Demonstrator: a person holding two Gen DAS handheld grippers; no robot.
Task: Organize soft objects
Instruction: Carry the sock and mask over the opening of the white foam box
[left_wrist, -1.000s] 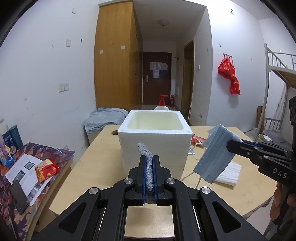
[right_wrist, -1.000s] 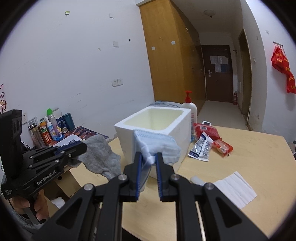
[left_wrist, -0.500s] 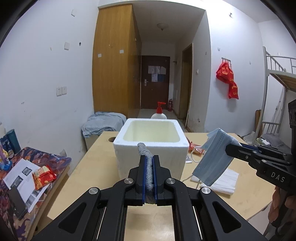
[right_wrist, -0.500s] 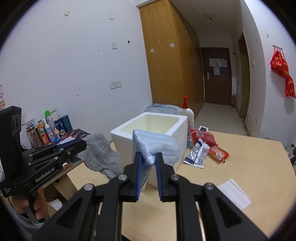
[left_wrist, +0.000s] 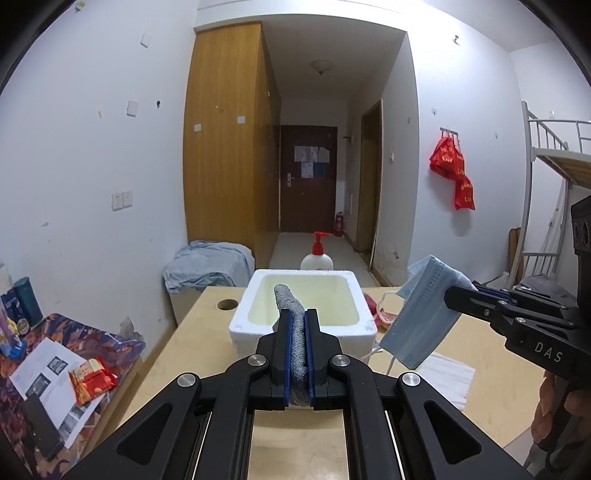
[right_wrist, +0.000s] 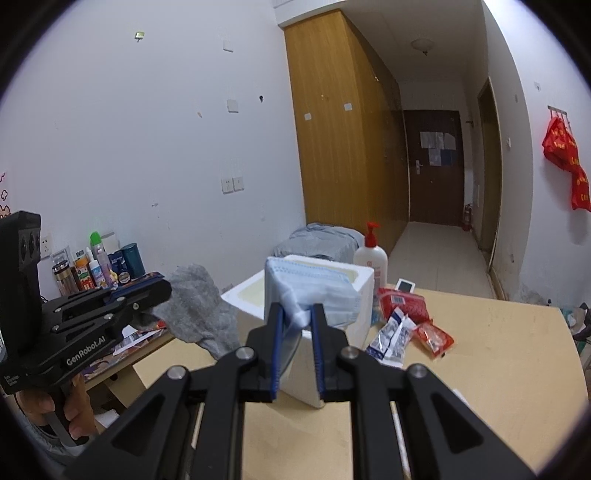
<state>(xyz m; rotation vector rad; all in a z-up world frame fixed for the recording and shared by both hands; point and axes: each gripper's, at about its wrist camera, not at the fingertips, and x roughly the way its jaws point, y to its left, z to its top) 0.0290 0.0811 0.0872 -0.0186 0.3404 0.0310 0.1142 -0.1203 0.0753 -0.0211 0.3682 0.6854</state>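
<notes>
A white foam box (left_wrist: 303, 328) with a pale, empty inside stands on the wooden table (left_wrist: 207, 332). My left gripper (left_wrist: 298, 321) is shut on a grey sock (left_wrist: 291, 306), held in front of the box above its near rim. In the right wrist view the grey sock (right_wrist: 199, 306) hangs from that gripper, left of the foam box (right_wrist: 251, 295). My right gripper (right_wrist: 297, 314) is shut on a light blue face mask (right_wrist: 314, 291). From the left wrist view the mask (left_wrist: 421, 310) dangles to the right of the box, above the table.
A pump bottle (right_wrist: 371, 254) stands behind the box. Red and white snack packets (right_wrist: 402, 321) lie to its right, white tissue (left_wrist: 447, 373) near the table's right edge. A cluttered side table (left_wrist: 55, 362) sits left, with bottles (right_wrist: 99, 262) by the wall.
Both grippers have risen with their loads. The box now sits lower in both views and its inside shows more. The sock and mask stay clamped.
</notes>
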